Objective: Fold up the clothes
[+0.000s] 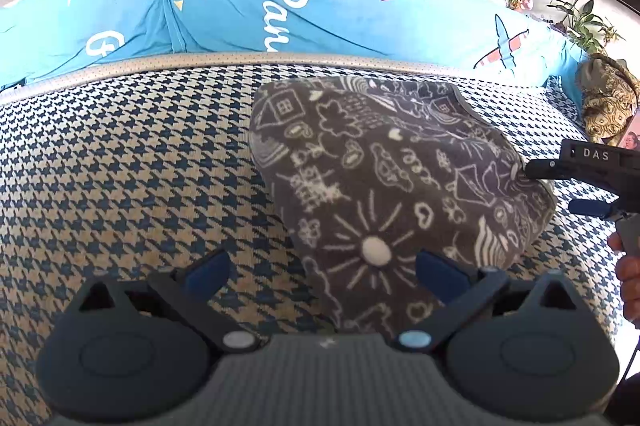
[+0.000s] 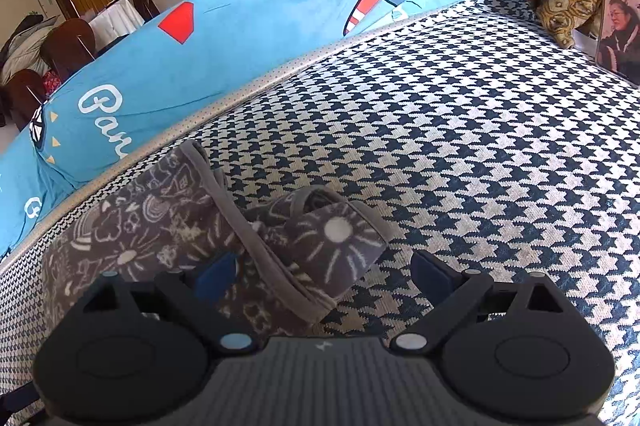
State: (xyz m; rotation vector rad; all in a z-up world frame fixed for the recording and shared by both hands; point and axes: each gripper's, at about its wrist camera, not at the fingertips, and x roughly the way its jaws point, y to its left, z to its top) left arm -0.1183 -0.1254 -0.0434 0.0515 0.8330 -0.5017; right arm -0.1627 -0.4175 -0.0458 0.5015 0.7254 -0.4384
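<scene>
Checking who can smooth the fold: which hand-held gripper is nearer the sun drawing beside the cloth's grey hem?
Right. The right hand-held gripper stands open directly in front of that sun drawing on the grey cloth; the left hand-held gripper sits open at the cloth's opposite end.

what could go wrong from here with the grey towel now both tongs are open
1. The folded grey towel has a loose top flap near the right tongs, which have just been opening; brushing it on the way out could undo the fold.
2. The left tongs sit open over the towel's near corner, so pulling back low might drag that layer.
3. The layers look uneven, so the stack may slump on the soft houndstooth cushion.
</scene>
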